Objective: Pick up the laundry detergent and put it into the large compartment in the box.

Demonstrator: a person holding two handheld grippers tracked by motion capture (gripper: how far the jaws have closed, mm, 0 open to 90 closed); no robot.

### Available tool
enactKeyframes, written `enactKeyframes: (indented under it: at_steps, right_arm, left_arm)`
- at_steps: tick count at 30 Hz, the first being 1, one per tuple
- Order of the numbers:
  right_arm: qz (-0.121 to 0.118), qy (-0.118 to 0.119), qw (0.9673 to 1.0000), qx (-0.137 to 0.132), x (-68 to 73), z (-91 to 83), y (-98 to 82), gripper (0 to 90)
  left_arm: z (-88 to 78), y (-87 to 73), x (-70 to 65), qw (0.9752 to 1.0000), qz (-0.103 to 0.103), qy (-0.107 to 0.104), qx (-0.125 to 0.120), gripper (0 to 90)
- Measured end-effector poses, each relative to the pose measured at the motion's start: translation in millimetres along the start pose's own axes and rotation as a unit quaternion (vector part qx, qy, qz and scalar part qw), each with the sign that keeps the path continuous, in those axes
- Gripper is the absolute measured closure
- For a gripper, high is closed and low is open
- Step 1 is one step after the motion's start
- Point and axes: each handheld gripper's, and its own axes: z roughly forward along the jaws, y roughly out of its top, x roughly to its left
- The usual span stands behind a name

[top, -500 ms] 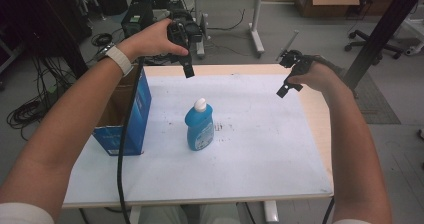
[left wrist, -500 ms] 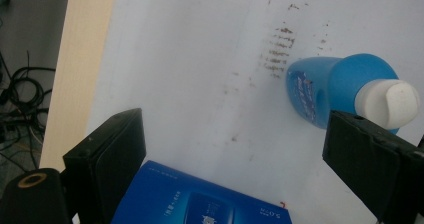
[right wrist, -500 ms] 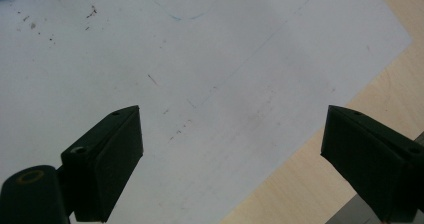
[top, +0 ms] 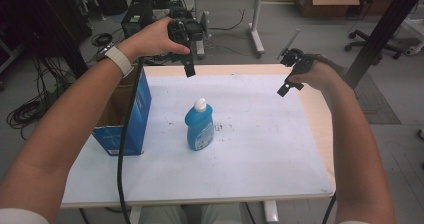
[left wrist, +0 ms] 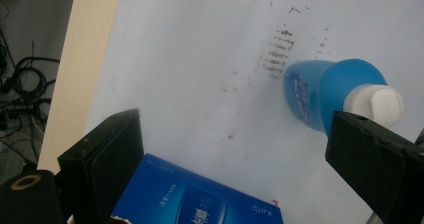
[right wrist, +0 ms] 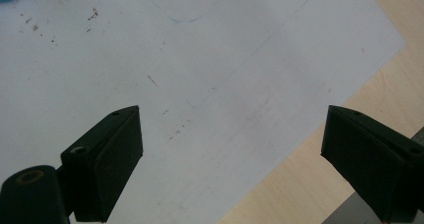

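White sheeting on the table (top: pixel 280 149) carries the upright blue bottle (top: pixel 199 125) beside the open box (top: pixel 131 115), and with both the left gripper (top: pixel 189 70) and right gripper (top: pixel 286 86) spread wide and empty above, a hurried side approach would probably topple it.

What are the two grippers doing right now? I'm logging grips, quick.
Left gripper: open, holding nothing, above the blue bottle.
Right gripper: open, holding nothing, over the table.
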Motion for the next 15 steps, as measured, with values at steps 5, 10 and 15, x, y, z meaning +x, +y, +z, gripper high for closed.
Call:
enactKeyframes:
  at_steps: [5,10,15]
  right_arm:
    - [0.002,-0.003,1.0,-0.002,1.7,-2.5,-1.7,9.6]
    - [0.001,-0.003,1.0,-0.005,1.2,-3.2,-1.3,9.5]
    - [0.001,-0.004,1.0,-0.005,1.2,-3.5,-1.5,9.5]
  left_arm:
    - [-5.9,-1.0,-2.6,0.9999,-0.015,0.002,0.003,8.2]
    - [-10.0,-1.9,-6.2,0.9997,-0.025,0.005,0.002,7.6]
    - [-16.8,-3.0,-10.6,0.9988,-0.046,0.015,-0.002,4.4]
